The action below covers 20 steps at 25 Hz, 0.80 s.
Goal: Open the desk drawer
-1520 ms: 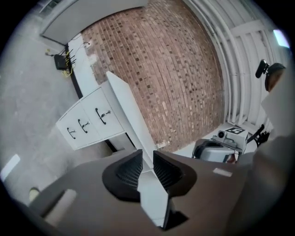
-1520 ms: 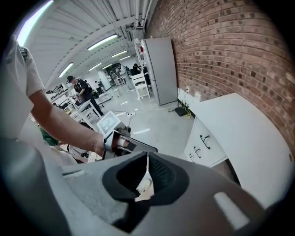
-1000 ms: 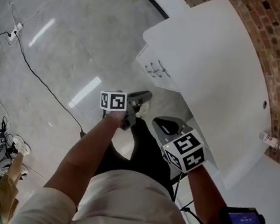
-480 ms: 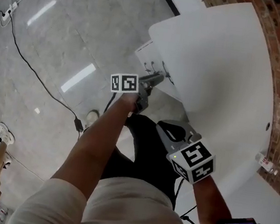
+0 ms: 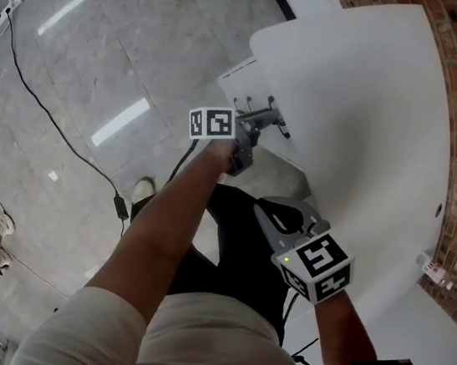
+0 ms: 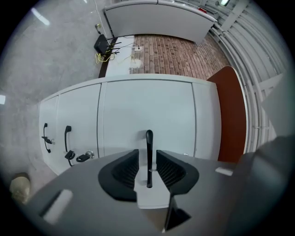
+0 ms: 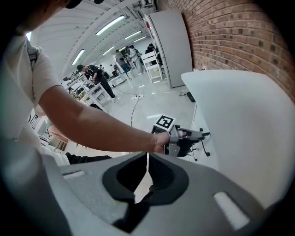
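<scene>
The left tool (image 5: 264,122) is at the black handles (image 5: 245,104) on the desk (image 5: 365,112), the right tool (image 5: 277,218) lower.

no legible txt, no readable nos.

Bright overhead light, floor (image 5: 101,67) glare; gripper views fisheye w/ dark corners.

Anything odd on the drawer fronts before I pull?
Only what looks like a key left in a lock beside the black handle at the left gripper view's left. Nothing spilled or damaged.
</scene>
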Each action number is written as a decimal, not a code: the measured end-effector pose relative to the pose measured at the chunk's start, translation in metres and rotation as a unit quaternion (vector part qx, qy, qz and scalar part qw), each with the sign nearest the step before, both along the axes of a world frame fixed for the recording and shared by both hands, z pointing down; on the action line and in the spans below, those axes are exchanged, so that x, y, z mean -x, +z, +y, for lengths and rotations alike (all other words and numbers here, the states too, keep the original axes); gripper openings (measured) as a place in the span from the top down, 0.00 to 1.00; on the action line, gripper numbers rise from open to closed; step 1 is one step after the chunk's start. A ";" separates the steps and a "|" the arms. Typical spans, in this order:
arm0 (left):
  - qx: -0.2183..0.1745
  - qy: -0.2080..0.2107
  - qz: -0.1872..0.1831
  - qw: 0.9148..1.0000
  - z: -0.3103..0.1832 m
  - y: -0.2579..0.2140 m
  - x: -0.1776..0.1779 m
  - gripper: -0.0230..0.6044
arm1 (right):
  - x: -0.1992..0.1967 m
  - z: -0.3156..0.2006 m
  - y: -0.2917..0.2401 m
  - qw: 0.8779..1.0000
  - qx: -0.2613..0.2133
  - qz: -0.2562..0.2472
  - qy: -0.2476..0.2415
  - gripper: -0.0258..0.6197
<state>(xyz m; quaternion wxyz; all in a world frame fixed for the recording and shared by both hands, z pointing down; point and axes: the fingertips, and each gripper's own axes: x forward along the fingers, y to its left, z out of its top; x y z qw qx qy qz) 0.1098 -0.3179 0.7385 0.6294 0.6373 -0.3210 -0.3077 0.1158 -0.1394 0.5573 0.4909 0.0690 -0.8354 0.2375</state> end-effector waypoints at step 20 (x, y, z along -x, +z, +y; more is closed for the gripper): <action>-0.014 0.017 0.009 1.000 0.005 -0.008 -0.002 0.93 | 0.000 0.014 0.003 1.000 0.005 -0.004 0.026 0.94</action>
